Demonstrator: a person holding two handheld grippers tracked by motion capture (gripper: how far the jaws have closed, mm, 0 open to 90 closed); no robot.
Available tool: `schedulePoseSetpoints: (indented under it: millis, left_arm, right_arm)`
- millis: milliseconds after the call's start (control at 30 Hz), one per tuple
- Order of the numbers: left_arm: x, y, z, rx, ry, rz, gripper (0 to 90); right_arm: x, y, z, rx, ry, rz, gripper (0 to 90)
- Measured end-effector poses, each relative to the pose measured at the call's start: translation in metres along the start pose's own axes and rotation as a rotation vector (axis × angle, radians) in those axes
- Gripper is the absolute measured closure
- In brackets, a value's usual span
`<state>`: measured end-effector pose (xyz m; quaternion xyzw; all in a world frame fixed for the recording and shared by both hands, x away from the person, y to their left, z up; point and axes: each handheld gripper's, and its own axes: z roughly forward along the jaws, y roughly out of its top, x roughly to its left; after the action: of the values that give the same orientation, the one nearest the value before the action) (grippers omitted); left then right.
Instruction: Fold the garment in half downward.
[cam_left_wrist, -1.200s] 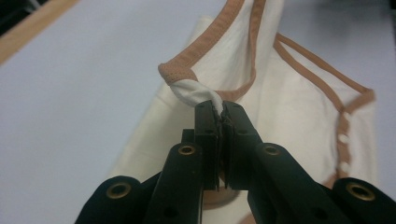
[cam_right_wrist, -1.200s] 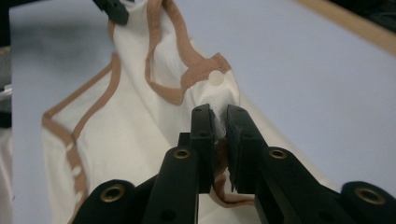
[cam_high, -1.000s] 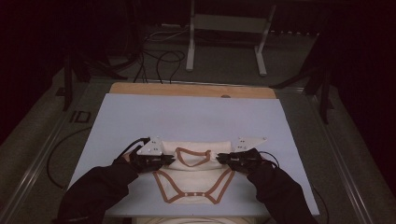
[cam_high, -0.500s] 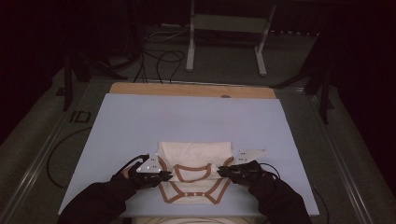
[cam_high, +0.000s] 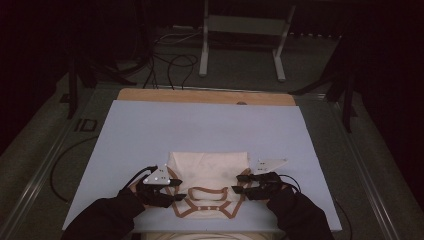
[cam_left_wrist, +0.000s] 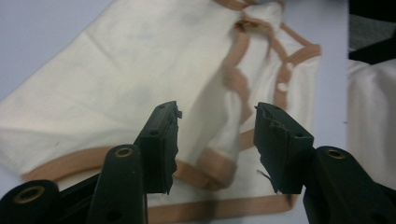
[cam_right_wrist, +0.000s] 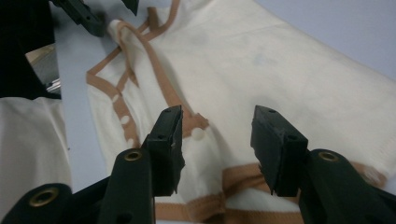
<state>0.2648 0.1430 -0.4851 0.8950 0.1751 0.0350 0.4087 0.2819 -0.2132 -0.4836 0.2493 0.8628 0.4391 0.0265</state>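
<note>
Both grippers, left gripper (cam_left_wrist: 217, 140) and right gripper (cam_right_wrist: 217, 142), stand with jaws apart and empty over the cream bodysuit (cam_high: 209, 170) folded near your table (cam_high: 150, 130) edge; lifting carelessly could snag its tan trim (cam_left_wrist: 219, 165), undoing the fold.

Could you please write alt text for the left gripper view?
The left gripper hangs open just above a folded cream garment with tan trim, lying on a pale blue table. A folded trimmed edge sits between its black jaws.
</note>
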Motion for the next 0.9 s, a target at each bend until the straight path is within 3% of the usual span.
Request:
schedulePoseSetpoints:
  millis: [133, 300, 433, 633, 700, 767, 833, 867, 900]
  left_arm:
    - [-0.006, 0.003, 0.009, 0.033, -0.039, 0.046, 52.7]
    - [-0.001, 0.007, 0.018, 0.033, -0.039, 0.039, 53.9]
    - [0.007, 0.011, 0.023, 0.039, -0.037, 0.028, 62.2]
    - [0.013, 0.013, 0.037, 0.083, -0.038, 0.004, 72.6]
    - [0.014, 0.013, 0.039, 0.093, -0.042, 0.000, 80.4]
    - [0.016, 0.012, 0.040, 0.092, -0.045, -0.013, 86.2]
    - [0.017, 0.011, 0.039, 0.087, -0.045, -0.015, 87.2]
    - [0.017, 0.010, 0.038, 0.085, -0.050, -0.014, 87.5]
    - [0.017, 0.010, 0.037, 0.083, -0.049, -0.018, 87.6]
  right_arm:
    - [0.001, 0.003, 0.008, 0.014, 0.039, -0.026, 49.1]
    - [-0.011, 0.001, 0.025, 0.061, 0.076, 0.005, 50.1]
    - [-0.021, 0.000, 0.038, 0.102, 0.095, 0.013, 58.1]
    - [-0.018, 0.001, 0.047, 0.152, 0.146, 0.001, 70.2]
    - [-0.018, 0.000, 0.049, 0.168, 0.155, 0.009, 72.0]
    - [-0.018, -0.001, 0.049, 0.166, 0.168, 0.013, 76.3]
    - [-0.018, -0.001, 0.048, 0.166, 0.169, 0.017, 80.6]
    - [-0.018, 0.000, 0.047, 0.158, 0.169, 0.010, 89.6]
    - [-0.017, 0.002, 0.045, 0.143, 0.158, 0.013, 89.6]
